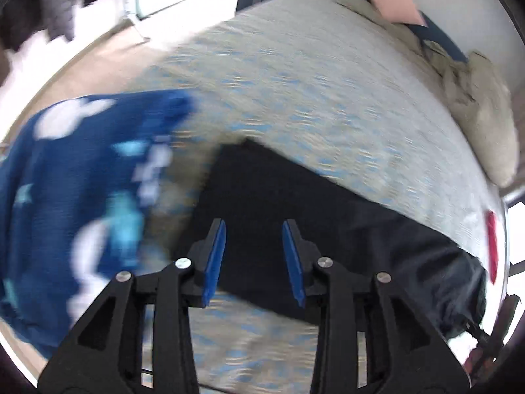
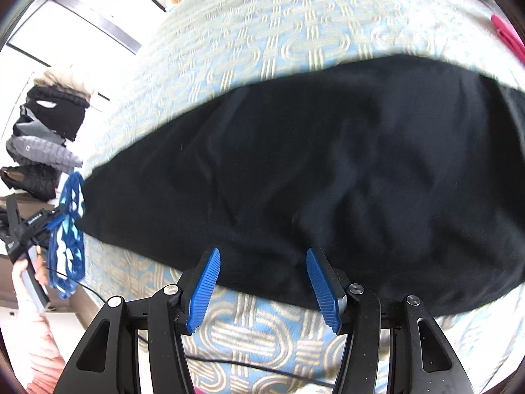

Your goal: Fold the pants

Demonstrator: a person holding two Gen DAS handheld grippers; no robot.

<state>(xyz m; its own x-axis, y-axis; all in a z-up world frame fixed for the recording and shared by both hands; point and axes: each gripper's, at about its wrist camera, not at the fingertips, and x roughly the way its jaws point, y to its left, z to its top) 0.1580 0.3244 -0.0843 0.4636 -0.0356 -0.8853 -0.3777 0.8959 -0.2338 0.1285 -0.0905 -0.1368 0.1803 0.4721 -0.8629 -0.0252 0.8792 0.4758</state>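
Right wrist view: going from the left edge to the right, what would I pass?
Hand holding the left gripper → blue patterned cloth → black pants on the bedspread → pink item at the far right edge.

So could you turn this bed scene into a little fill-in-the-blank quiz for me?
1. The pants lying on the bedspread are ____ in colour.
2. The pads on the right gripper are ____ in colour.
3. The jaws of the left gripper hold ____ between them.
4. The blanket beside the pants is dark ____ with white shapes.

Missing words: black; blue; nothing; blue
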